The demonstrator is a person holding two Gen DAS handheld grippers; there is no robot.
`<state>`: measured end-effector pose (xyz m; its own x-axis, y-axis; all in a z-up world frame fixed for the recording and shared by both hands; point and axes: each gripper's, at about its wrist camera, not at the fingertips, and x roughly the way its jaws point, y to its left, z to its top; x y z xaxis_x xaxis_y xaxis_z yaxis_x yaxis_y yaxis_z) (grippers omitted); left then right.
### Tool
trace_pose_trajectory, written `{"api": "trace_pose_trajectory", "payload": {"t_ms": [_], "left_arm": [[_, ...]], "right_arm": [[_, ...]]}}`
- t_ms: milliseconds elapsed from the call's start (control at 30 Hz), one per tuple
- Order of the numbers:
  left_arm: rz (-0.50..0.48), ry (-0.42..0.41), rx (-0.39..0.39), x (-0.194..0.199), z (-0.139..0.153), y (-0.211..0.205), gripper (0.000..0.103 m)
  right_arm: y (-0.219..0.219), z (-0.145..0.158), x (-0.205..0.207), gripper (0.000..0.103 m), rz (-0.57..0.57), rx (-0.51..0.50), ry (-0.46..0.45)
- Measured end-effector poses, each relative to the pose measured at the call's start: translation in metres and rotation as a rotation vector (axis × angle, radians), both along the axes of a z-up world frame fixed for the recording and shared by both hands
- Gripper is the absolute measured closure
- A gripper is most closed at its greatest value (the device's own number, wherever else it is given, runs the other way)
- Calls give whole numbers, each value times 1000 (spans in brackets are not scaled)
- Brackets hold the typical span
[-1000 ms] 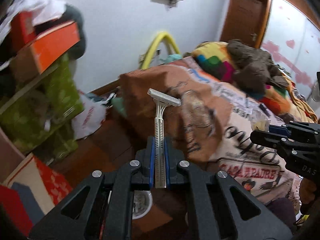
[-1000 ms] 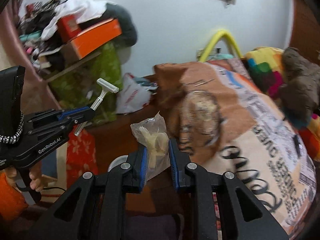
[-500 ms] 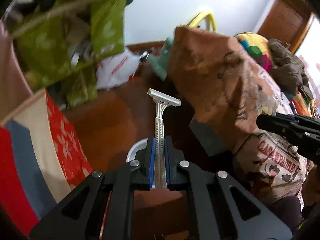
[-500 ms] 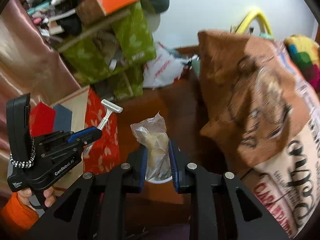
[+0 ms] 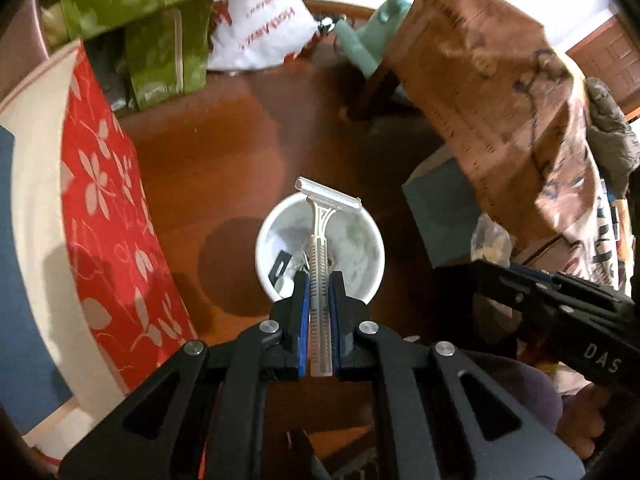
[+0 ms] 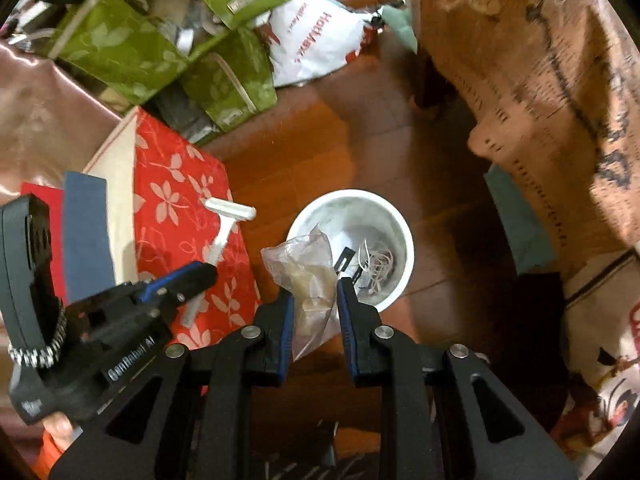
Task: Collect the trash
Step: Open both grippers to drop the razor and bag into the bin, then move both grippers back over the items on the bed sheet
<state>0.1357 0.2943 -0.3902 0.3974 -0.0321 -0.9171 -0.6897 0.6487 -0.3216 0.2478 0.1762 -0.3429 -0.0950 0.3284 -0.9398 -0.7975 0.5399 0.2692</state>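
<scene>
Left gripper [image 5: 319, 300] pinching razor [image 5: 320, 240]; right gripper [image 6: 316, 308] pinching plastic bag [image 6: 308, 276], both above white bin [image 6: 404, 232]. Risk: early release, landing on floor [image 6: 280, 160].

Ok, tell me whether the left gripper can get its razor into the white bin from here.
Probably yes. The left gripper, shut on the razor, points at the open white bin, with nothing between; the right gripper with its plastic bag stays beside.
</scene>
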Motion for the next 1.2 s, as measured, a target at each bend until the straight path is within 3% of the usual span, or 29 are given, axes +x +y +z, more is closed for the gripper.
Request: {"api": "trace_pose_trajectory", "payload": {"t_ms": [233,300,367,500,567,667,733,900,1200], "left_arm": [[-24,34,-35,14,-29,-3,96],[-30,37,-31,19,-31,-3,96],[-32,31,-35,22,-32,-1,96],[-45,27,-34,31,-32,1,96],[-53,28,-27,36,-32,0,95],[-62,51,-14,44,-33,-1,84],[-63,53,-9,45,-32,-3,83],[-89,55,39,43,-17,-8,83],[-123,5,163,41,44,-22,83]], "right_arm": [[18,-19,9,83,34,-21,43],[20,-20,13,80,40,-24,70],[20,-21,17,65,38,-39,81],[16,-11,24,61,25,-20,7],[14,-9,28,60,20,-18,18],[11,-7,33,60,4,-13,31],[9,-4,33,60,5,-14,10],[3,5,32,60,16,-10,-13],[-28,48,38,60,-3,65,-85]]}}
